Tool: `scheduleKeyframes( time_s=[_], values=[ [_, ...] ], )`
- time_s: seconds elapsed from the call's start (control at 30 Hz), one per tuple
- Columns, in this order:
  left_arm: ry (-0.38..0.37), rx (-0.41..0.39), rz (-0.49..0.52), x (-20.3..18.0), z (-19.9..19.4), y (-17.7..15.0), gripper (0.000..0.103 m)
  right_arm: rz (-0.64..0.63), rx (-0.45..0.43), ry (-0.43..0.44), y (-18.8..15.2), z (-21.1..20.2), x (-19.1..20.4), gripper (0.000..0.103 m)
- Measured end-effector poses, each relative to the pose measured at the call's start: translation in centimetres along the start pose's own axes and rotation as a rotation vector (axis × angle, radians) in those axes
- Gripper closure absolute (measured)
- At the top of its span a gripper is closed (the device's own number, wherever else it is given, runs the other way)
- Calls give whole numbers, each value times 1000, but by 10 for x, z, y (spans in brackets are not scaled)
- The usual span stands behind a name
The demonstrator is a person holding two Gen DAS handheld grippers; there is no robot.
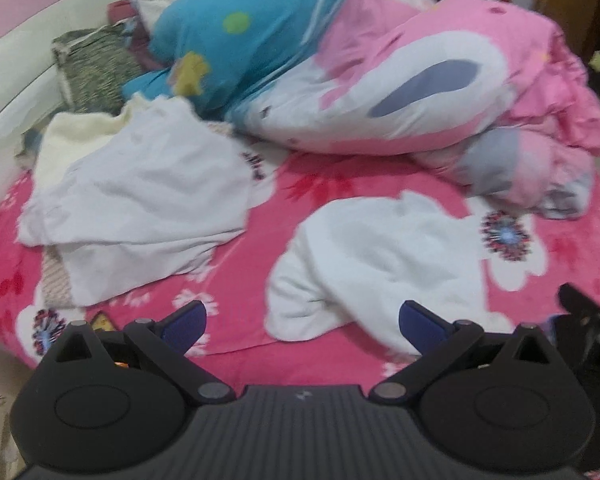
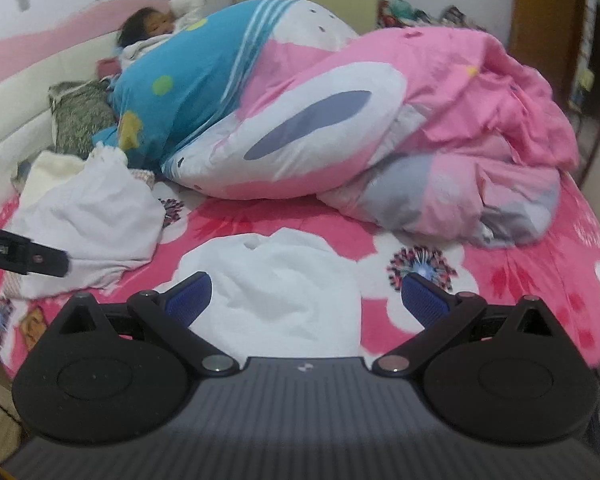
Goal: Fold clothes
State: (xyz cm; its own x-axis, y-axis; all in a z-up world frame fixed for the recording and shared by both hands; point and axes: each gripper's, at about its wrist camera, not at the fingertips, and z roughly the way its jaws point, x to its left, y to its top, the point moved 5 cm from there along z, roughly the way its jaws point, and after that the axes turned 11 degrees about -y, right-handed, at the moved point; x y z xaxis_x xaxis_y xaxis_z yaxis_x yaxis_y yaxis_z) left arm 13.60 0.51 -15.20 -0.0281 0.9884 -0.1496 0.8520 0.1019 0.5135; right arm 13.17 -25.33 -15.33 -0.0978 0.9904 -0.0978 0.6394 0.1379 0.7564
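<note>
At the left of the pink flower-printed bedsheet [image 1: 340, 168] lies a loose stack of white folded garments [image 1: 140, 208], well apart from a crumpled white cloth garment [image 1: 380, 256] lying unfolded near the bed's front edge. The left gripper [image 1: 302, 322] hovers with its 2 blue-padded fingers spread wide and empty just before that crumpled garment, and the right gripper [image 2: 306, 294] hangs over it, likewise spread and holding nothing. Behind, a bulky pink, white and blue quilt [image 2: 340, 120] covers a person lying at the headboard.
</note>
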Motion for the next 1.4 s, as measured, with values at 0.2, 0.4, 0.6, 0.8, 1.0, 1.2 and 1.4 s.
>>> scheduleKeyframes(
  time_s=[0.2,0.4,0.6,0.8,1.0,1.2,1.4],
  values=[
    [15,-16,-3,20,67,3,0,-15,6,-26,-12,53,10,1],
    [-105,47,102,8,159,10,14,-4,193,-34,-33,123,15,1],
    [-144,48,175,1,225,37,30,202,267,9,-41,210,-3,1],
    [-194,156,235,-3,283,47,67,452,403,77,-59,314,-32,5],
    [-201,168,203,-2,278,35,103,722,491,355,-75,313,-27,55],
    [-222,169,185,2,240,15,103,707,382,656,-60,247,6,76],
    [-285,175,129,9,206,7,102,518,472,832,-80,200,70,77]
  ],
)
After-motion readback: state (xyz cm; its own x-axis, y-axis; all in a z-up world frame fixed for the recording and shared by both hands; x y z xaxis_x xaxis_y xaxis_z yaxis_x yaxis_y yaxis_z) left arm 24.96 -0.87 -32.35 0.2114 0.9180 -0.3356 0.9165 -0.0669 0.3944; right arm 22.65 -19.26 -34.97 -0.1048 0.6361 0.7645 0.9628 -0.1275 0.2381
